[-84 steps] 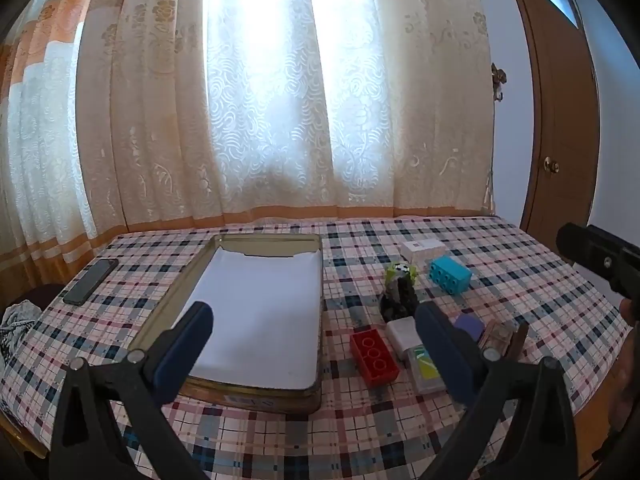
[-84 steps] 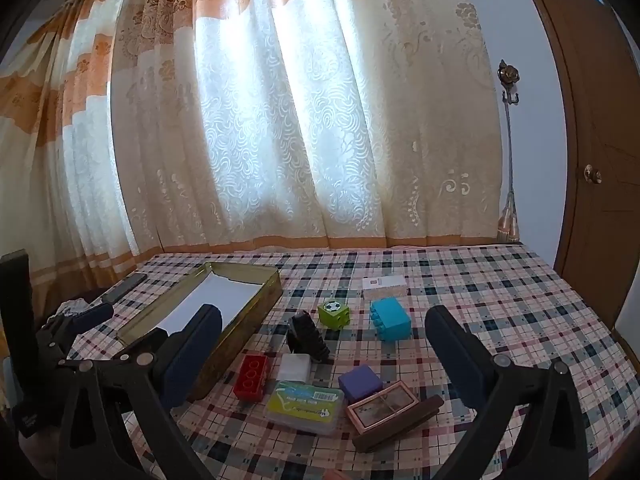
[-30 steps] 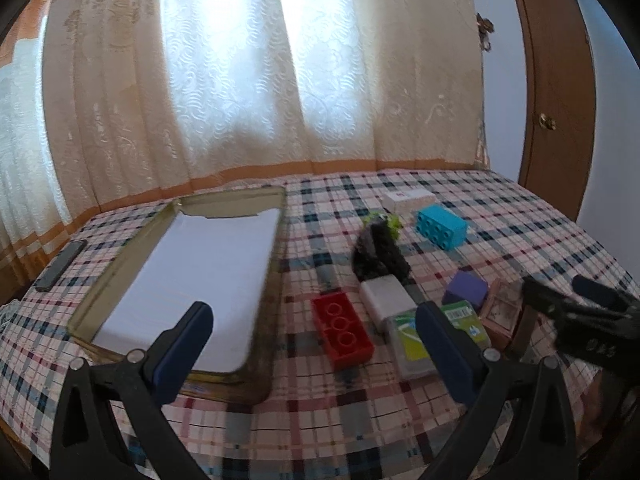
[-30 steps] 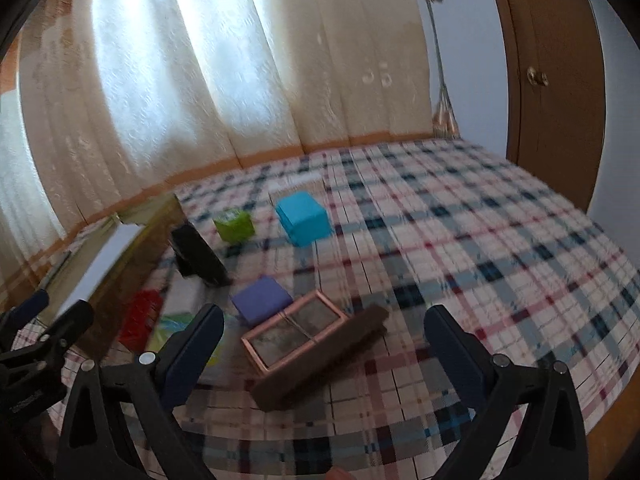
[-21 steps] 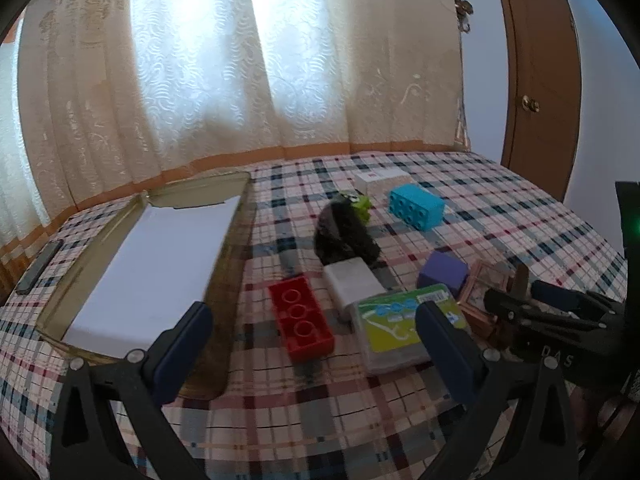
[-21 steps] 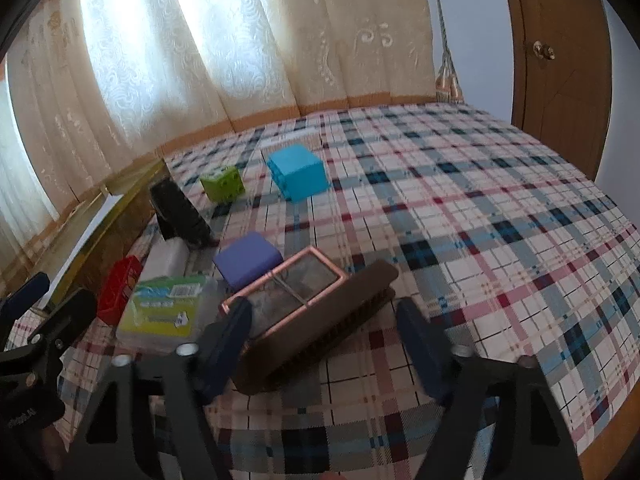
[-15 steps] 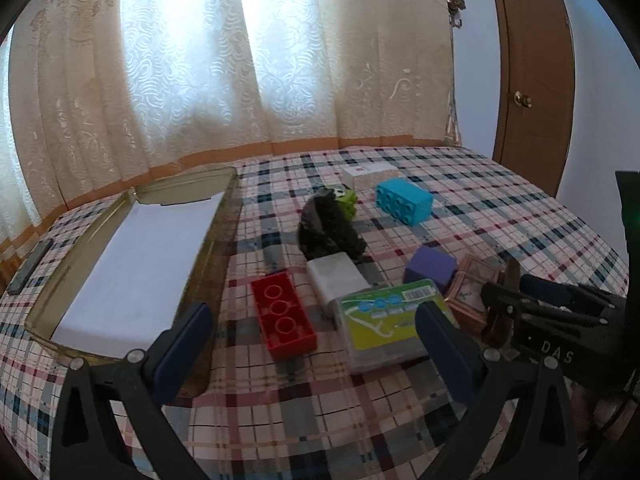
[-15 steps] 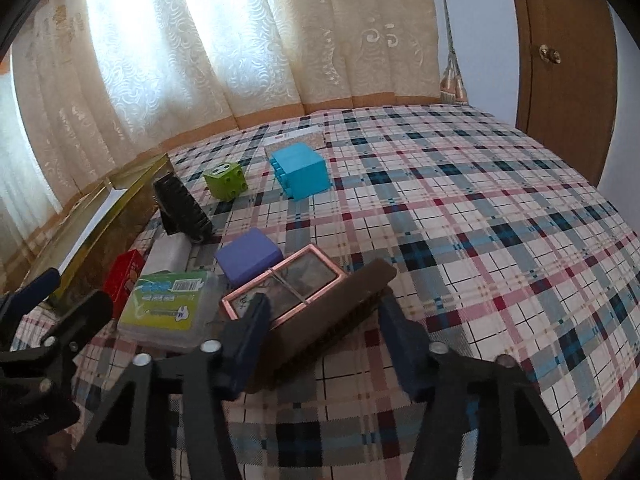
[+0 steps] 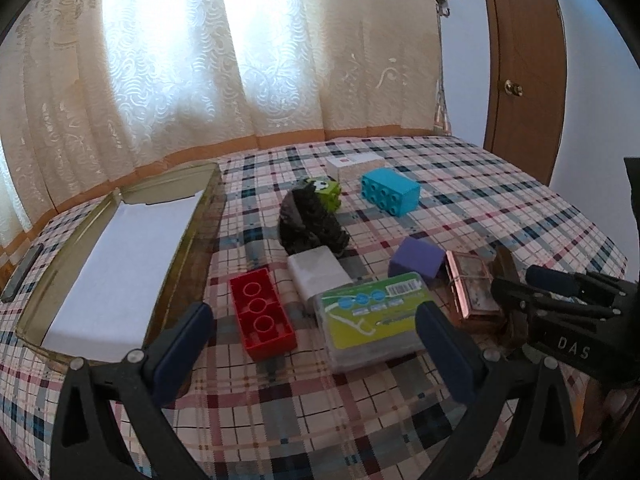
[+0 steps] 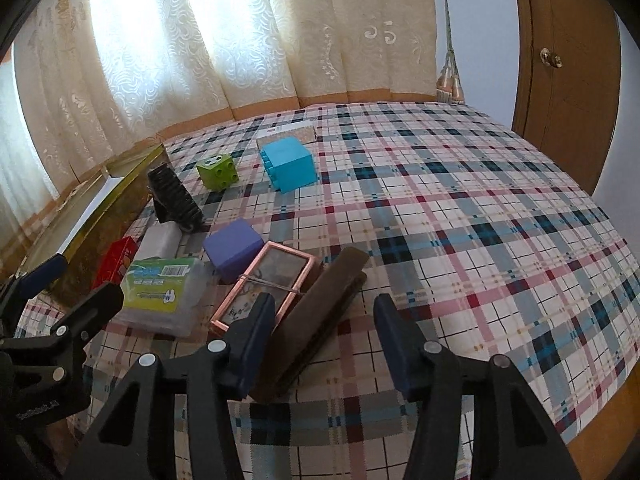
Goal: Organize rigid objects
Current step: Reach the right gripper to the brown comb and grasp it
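the right gripper (image 10: 322, 340) sits low over the brown bar (image 10: 320, 312). its jaws are about half way in, and they have just been closing. the near end of the bar lies between them. the left pad looks right against the bar's side, with the pink frame (image 10: 266, 284) just behind it. the right pad is apart from the bar, with bare cloth between. so it does not pinch the bar yet.

the bar is long, thin and flat. it looks hard and stiff, like wood, so i think it will not bend or squash. it looks light too. the sides are low, so the pads get only a small strip to press on. because it is long, a hold at the near end may let the far end dip or swing. a hold nearer the middle should keep it steady. the frame touches the bar's left side and looks like glass, so a bump there could hurt it.

the left gripper (image 9: 312, 336) has its jaws wide, with nothing held. between them lie the red brick (image 9: 262, 318) and the clear case (image 9: 370, 320) with the green label. both look hard and light. the case may be slick. the tray (image 9: 200, 240) is just past the left jaw, lined in white and holding no toys.
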The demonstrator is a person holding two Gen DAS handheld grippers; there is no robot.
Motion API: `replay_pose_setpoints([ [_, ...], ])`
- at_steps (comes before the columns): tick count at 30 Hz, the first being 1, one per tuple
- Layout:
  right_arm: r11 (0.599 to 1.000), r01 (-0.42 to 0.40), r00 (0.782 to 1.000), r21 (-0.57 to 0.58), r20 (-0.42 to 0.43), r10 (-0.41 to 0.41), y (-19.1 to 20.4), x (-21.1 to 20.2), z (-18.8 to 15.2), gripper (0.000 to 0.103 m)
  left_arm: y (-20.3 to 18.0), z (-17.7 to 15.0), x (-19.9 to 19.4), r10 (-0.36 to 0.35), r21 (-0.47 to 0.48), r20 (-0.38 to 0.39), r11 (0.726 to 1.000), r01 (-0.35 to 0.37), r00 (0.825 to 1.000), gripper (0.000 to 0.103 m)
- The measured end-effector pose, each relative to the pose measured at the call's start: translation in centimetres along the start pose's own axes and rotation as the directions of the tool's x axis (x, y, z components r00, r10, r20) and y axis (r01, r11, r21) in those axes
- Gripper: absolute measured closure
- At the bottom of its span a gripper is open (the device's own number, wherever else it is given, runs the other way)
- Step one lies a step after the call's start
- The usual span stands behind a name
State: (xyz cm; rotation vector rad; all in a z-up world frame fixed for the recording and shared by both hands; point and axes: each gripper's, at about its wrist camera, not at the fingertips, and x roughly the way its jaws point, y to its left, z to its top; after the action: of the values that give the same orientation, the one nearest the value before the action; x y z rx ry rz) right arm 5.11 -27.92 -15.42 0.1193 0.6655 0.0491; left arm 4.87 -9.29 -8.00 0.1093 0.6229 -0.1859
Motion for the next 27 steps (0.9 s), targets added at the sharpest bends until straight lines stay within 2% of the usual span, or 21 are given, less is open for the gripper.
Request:
replay_pose_setpoints([
  [3, 0.999, -0.02, 1.0, 0.038, 0.008, 0.02, -0.7, -0.2, 0.0, 0.056, -0.3, 0.0, 0.2, -0.011, 0.009, -0.006, 1.0, 0.011, 1.0, 0.0],
  [7, 0.999, -0.028, 1.0, 0.039, 0.001, 0.028, -0.9, 0.0, 0.0, 0.057, -0.9, 0.1, 0.6, -0.027, 0.02, -0.021, 0.999, 0.027, 0.999, 0.0],
  [16, 1.0, 0.02, 0.999, 0.002, -0.031, -0.02, -1.1, 0.9, -0.2, 0.057, -2.2, 0.4, 1.6, -0.063, 0.046, -0.064, 0.997, 0.066, 0.996, 0.0],
  [19, 0.999, 0.032, 0.999, -0.019, -0.029, -0.033, -0.8, 1.1, 0.1, 0.058, -2.5, 0.6, 2.4, -0.09, 0.049, -0.106, 0.994, 0.095, 0.99, 0.0],
  [20, 0.999, 0.041, 0.999, -0.028, -0.024, -0.041, -0.7, 1.2, 0.1, 0.06, -2.6, 0.6, 2.6, -0.093, 0.051, -0.119, 0.994, 0.099, 0.989, 0.0],
  [22, 0.998, 0.047, 0.999, -0.043, -0.012, -0.047, -0.5, 1.4, 0.1, 0.072, -2.9, 0.6, 3.1, -0.1, 0.057, -0.147, 0.992, 0.11, 0.984, 0.0],
  [24, 0.997, 0.049, 0.999, -0.06, 0.005, -0.049, -0.3, 1.5, 0.0, 0.075, -3.1, 0.5, 3.5, -0.1, 0.063, -0.167, 0.992, 0.112, 0.981, 0.0],
  [27, 0.997, 0.036, 0.999, -0.073, 0.01, -0.035, -0.1, 1.7, 0.1, 0.085, -3.3, 0.6, 3.7, -0.103, 0.068, -0.173, 0.991, 0.116, 0.979, 0.0],
])
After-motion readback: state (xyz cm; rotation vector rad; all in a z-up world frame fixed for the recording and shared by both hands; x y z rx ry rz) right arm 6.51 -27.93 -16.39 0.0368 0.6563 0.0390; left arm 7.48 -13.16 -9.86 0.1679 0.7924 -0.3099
